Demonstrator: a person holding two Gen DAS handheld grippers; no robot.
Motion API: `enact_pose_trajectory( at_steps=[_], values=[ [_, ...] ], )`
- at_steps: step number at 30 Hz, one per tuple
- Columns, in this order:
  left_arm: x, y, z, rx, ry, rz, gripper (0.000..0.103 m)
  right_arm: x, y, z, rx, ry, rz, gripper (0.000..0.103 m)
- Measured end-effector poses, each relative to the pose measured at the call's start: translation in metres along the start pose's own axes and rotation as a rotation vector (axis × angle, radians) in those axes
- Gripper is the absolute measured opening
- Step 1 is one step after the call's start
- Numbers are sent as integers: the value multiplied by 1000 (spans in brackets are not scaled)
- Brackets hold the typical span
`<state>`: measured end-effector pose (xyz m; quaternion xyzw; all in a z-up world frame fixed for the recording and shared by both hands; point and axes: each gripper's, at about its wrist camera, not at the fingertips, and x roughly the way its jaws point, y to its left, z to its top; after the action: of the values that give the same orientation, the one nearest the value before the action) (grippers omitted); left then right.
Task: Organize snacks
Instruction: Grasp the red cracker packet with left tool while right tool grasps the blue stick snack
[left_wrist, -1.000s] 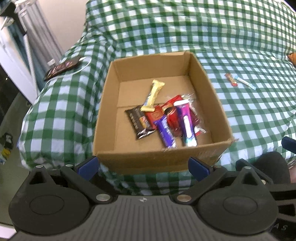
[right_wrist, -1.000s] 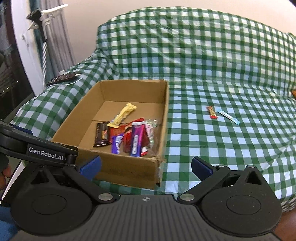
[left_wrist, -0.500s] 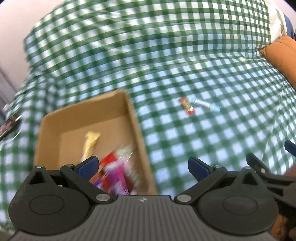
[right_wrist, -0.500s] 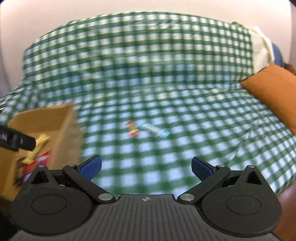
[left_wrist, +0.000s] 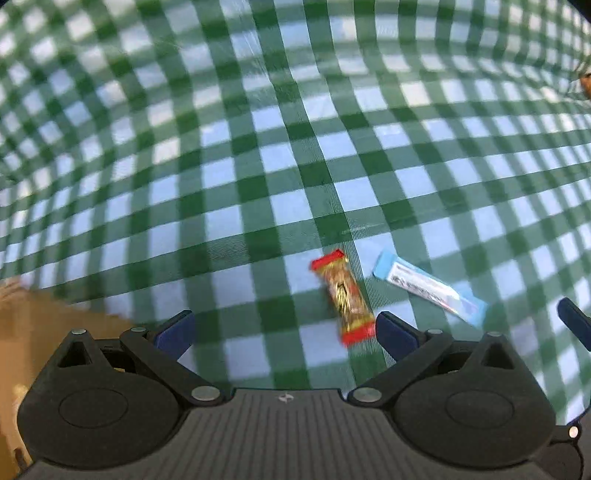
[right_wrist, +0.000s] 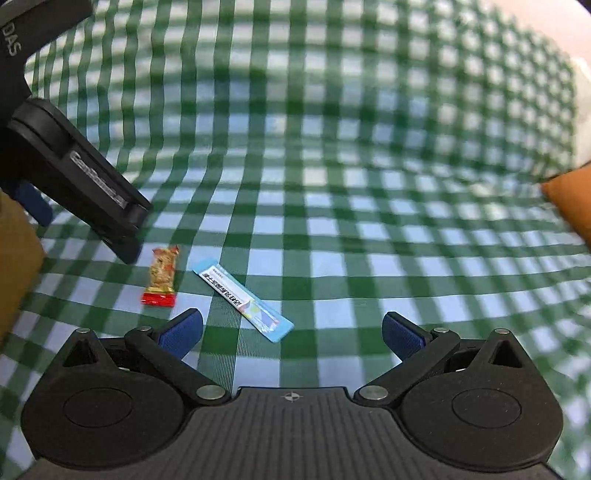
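Note:
Two snacks lie side by side on the green checked cloth (left_wrist: 258, 155): a red and gold bar (left_wrist: 343, 297) (right_wrist: 161, 277) and a light blue stick pack (left_wrist: 430, 288) (right_wrist: 243, 299). My left gripper (left_wrist: 284, 330) is open just above the cloth, the red bar resting close to its right finger. My right gripper (right_wrist: 291, 332) is open too, with the blue pack lying just ahead of its left finger. In the right wrist view the left gripper (right_wrist: 88, 214) shows at the left, hovering over the red bar. The cardboard box (left_wrist: 40, 332) edge is at the lower left.
The checked cloth (right_wrist: 332, 184) covers a sofa seat and rises into a backrest behind the snacks. An orange cushion (right_wrist: 570, 199) sits at the far right. The box (right_wrist: 14, 251) stands left of the snacks.
Both grippers have swung right, away from the box, and dropped close to the two loose snacks. The box has slid out to the left edge of both views.

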<state>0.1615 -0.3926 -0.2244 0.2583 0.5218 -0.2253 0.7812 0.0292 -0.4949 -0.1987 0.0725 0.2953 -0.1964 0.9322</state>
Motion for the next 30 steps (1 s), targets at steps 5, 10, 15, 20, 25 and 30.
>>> enact_pose_trajectory(
  at_steps=[5,10,15,20,25,30],
  values=[
    [48,1,7,-19,96,-46,103,54,-3,-2,5,55,44,103],
    [57,12,6,-56,93,-93,103,69,5,-9,-44,-28,40,103],
    [59,11,8,-68,94,-81,103,69,9,-12,-43,-35,40,103],
    [55,15,13,-128,100,-67,89,69,10,-10,-72,-30,18,96],
    [38,24,14,-164,101,-120,24,56,39,-4,-110,14,76,25],
    [5,34,2,-141,52,-157,23,36,44,6,-42,41,49,19]
  ],
)
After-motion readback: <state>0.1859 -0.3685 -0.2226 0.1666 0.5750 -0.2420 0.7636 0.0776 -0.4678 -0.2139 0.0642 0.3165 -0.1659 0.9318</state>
